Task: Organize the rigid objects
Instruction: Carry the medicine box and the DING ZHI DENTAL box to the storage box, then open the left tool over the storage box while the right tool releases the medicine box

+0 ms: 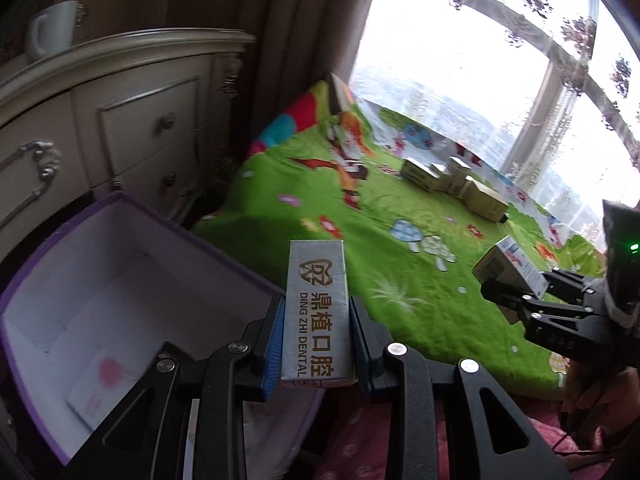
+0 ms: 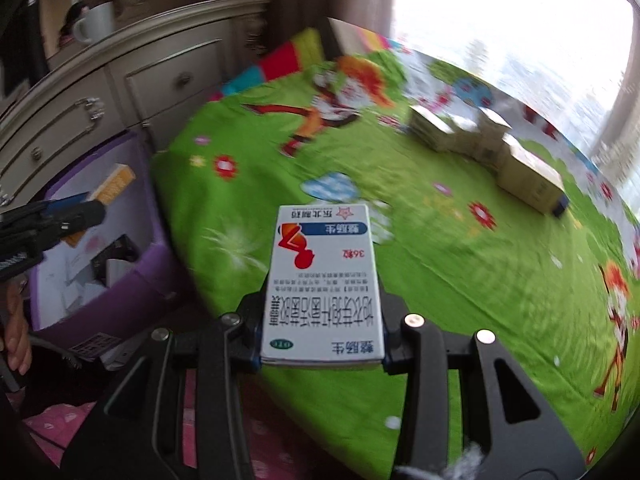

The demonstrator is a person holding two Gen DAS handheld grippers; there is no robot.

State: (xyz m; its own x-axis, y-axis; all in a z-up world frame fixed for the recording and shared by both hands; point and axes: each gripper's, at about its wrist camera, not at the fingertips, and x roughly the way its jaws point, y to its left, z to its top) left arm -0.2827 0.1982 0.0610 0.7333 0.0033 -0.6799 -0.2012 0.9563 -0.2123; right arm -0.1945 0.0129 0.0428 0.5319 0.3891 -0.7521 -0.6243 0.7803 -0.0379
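Note:
My left gripper [image 1: 316, 320] is shut on a grey dental box [image 1: 316, 308] and holds it over the right rim of the purple storage box [image 1: 208, 240]. My right gripper [image 2: 322, 320] is shut on a white medicine box [image 2: 322, 280] above the green blanket [image 2: 460, 280]. The right gripper with its box also shows in the left wrist view [image 1: 516, 296]. The left gripper shows in the right wrist view [image 2: 60, 220] over the purple box [image 2: 136, 276], which holds an orange box [image 2: 116, 184] and other items.
Several small boxes [image 1: 452, 184] lie in a group on the blanket near the window; they also show in the right wrist view [image 2: 488, 152]. A cream dresser [image 1: 120, 120] with a white mug [image 1: 52, 28] stands behind the purple box.

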